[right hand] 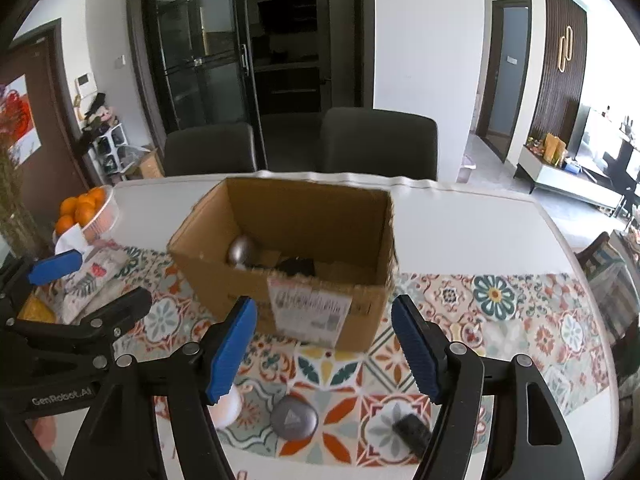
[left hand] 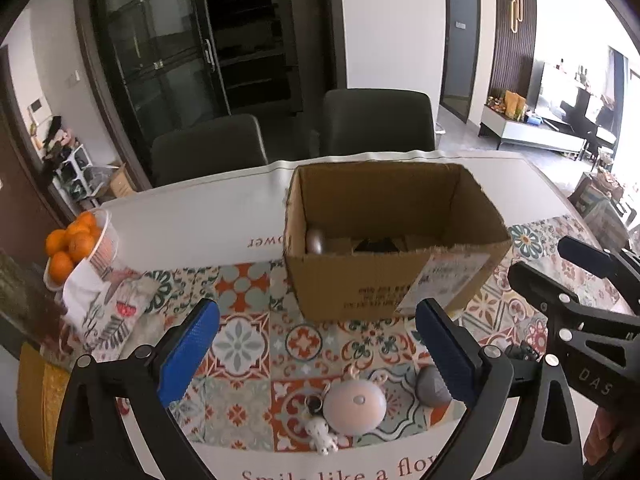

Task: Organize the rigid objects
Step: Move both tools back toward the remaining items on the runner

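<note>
Hovering with both claws open and empty.
We hold the left claw (left hand: 316, 344) and right claw (right hand: 324, 344) spread before the cardboard box (left hand: 384, 240).

Your table (left hand: 208, 208) is white, with a patterned tile cloth (left hand: 248, 344) across its near half. On it you have an open cardboard box (left hand: 360, 280), a bowl of oranges (left hand: 80, 244), a pink round gadget (left hand: 354, 406), a grey pebble-shaped thing (right hand: 294, 418), a white figurine keychain (left hand: 320, 432) and a small black item (right hand: 412, 432).
</note>
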The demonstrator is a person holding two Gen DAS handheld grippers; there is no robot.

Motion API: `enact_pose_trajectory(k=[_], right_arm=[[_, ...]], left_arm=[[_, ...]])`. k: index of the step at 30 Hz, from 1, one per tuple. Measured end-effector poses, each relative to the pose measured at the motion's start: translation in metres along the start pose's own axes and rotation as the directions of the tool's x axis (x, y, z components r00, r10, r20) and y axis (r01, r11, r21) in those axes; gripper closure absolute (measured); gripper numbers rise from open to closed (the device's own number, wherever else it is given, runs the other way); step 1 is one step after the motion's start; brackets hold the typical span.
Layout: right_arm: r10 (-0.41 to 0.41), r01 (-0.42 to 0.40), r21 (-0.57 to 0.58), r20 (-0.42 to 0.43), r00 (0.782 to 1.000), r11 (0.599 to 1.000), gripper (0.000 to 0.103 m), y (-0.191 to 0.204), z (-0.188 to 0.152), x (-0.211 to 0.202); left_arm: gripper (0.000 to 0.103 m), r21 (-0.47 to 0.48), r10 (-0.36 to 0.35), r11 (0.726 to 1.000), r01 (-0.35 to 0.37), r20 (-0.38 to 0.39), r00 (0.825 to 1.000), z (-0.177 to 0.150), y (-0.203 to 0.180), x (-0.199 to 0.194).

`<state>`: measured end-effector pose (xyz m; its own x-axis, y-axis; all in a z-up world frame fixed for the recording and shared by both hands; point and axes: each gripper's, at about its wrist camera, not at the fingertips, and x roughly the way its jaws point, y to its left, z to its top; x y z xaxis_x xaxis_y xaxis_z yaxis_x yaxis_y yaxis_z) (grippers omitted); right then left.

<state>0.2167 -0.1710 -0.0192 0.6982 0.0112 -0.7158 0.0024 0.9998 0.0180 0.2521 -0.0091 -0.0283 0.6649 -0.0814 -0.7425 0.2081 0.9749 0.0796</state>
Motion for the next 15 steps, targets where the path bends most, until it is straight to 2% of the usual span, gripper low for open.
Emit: enact_pose_trajectory(k=[5, 15], right_arm=[[0.027, -0.026, 0.021, -0.01, 1.0, 0.999, 0.03, -0.001, -0.03, 0.0], [0.067, -0.065, 0.023, -0.1, 0.993, 0.998, 0.03, 0.004, -0.076, 0.023]], left_arm=[[0.003, -0.005, 0.034, 0.999, -0.034, 0.0, 0.999, -0.024, -0.002, -0.004], [0.003, -0.021, 0.03, 0.999, -0.032, -0.092, 0.995, -0.068, -0.003, 0.014]])
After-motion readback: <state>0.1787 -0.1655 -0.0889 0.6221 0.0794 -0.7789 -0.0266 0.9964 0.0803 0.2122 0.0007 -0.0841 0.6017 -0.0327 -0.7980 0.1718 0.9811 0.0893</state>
